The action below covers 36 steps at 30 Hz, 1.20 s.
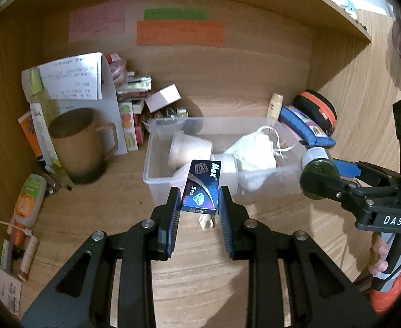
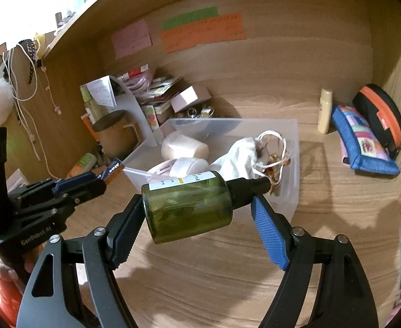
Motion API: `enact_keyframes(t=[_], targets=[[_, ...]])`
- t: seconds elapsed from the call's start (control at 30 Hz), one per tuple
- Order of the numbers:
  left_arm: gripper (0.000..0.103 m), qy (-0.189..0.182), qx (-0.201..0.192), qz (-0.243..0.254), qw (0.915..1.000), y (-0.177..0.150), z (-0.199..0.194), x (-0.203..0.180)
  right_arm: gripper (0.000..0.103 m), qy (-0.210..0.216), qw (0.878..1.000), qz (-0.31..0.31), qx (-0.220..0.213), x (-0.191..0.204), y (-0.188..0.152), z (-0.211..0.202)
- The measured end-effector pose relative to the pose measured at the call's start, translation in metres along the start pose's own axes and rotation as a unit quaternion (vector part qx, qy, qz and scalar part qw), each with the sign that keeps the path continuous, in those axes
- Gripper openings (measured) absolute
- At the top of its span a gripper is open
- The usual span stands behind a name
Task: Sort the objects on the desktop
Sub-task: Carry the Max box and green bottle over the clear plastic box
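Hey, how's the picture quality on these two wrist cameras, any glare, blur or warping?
Left wrist view: strong fisheye bending of the shelf edge, dark vignette corners; the blue box is sharp, the sticky notes' writing unreadable. Right wrist view: blown-out white glare at upper left, same warping; the green bottle is clear, soft shadows across the desk.

Home study desk nook: wooden desk (image 1: 200, 287) under a shelf, coloured sticky notes (image 1: 179, 32) on the back panel, brown mug (image 1: 77, 145), lotion tubes (image 1: 28, 199), pencil pouch (image 2: 364, 142), clear plastic bin (image 1: 156, 175) of personal odds and ends.
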<state>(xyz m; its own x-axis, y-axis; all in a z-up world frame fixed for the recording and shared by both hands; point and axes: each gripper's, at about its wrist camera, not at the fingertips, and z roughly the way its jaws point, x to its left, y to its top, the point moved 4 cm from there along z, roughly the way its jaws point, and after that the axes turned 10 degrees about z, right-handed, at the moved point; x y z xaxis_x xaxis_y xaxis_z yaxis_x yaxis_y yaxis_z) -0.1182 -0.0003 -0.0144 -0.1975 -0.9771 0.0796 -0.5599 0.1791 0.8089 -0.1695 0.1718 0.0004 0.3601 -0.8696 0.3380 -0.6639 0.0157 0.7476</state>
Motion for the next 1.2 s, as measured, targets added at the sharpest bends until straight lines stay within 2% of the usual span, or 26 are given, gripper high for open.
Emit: enact_keyframes(t=[0.7,0.93,1.2], targets=[[0.027,-0.014,-0.031,0.003,0.9994,0.042,0.014,0.01,0.076,-0.008,1.0,-0.001,-0.021,-0.005,0.033,0.009],[0.027,-0.029,-0.027,0.0,0.9992,0.051,0.029,0.016,0.076,-0.01,1.0,-0.008,-0.029,-0.004,0.046,0.015],[0.027,-0.025,-0.02,0.0,0.9995,0.056,0.048,0.023,0.076,-0.012,0.999,-0.001,-0.031,-0.011,0.06,0.028]])
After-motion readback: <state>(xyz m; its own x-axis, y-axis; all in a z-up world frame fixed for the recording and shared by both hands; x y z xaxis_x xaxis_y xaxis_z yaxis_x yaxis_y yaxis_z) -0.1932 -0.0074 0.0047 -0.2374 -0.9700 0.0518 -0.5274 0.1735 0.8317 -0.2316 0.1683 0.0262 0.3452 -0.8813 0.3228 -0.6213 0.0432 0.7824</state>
